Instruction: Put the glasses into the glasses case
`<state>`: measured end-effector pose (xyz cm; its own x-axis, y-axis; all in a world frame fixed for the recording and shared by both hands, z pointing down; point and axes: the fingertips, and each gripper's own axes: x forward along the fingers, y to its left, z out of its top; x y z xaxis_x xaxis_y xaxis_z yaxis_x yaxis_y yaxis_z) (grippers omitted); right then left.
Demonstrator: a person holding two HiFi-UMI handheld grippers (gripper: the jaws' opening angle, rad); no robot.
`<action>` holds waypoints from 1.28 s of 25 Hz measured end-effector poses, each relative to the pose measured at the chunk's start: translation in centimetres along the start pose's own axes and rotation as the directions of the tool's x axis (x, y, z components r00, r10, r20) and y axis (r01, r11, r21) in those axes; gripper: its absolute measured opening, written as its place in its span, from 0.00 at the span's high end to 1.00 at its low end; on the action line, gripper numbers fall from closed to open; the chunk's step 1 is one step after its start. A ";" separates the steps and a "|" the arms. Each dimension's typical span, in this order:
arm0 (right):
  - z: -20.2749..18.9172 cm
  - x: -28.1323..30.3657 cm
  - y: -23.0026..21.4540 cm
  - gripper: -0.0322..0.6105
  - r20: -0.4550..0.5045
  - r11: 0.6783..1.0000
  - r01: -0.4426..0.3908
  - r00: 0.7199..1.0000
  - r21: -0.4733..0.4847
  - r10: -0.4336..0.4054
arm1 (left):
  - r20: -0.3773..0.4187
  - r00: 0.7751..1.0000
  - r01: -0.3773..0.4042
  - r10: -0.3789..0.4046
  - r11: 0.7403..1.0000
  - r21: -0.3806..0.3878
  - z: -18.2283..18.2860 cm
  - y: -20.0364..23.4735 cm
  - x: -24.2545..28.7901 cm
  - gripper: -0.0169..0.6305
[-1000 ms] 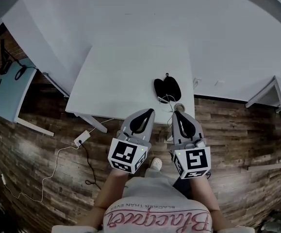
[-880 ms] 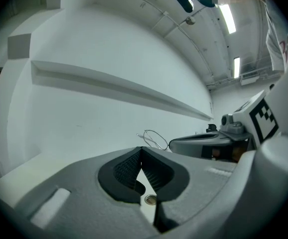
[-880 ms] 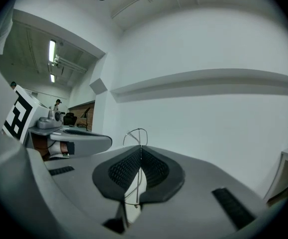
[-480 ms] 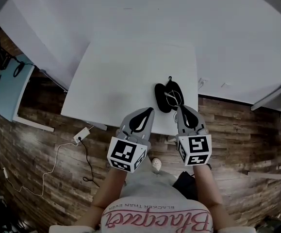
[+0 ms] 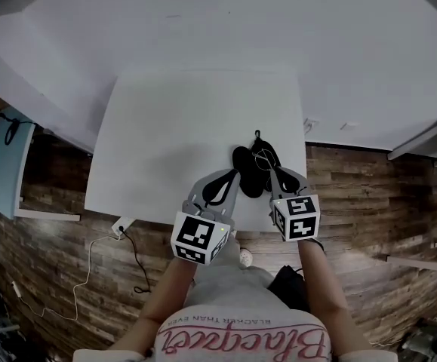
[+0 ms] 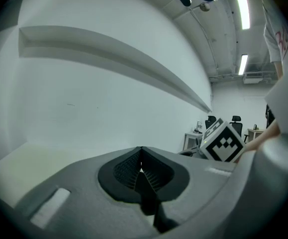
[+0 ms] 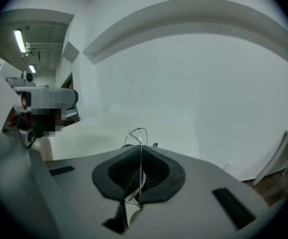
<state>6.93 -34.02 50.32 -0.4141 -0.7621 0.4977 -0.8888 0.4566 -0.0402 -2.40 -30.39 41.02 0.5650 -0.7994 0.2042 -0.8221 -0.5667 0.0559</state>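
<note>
Pinching the thin wire glasses (image 7: 138, 129) tight in the right gripper (image 5: 277, 173), right at the open black glasses case (image 5: 244, 168) near the white table's (image 5: 173, 134) front edge. Holding the left gripper (image 5: 232, 172) just beside, jaws together, nothing between.

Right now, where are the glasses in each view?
Head view: glasses at the tip of the right gripper, by the case.
Left gripper view: not in it.
Right gripper view: glasses at center, clamped between the jaws.
Shared landmark: the white table.
</note>
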 end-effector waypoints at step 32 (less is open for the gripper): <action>-4.8 7.9 -3.9 0.90 -0.295 0.979 0.179 0.934 -0.103 -0.201 | -0.073 0.995 0.054 -0.066 0.986 -0.157 -4.2 7.2 6.7 0.97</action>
<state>8.05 -39.60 58.51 -0.1497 -0.6684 0.7286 -0.9235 0.3578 0.1384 -4.83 -38.99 46.89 0.6112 -0.7437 0.2710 -0.7915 -0.5706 0.2192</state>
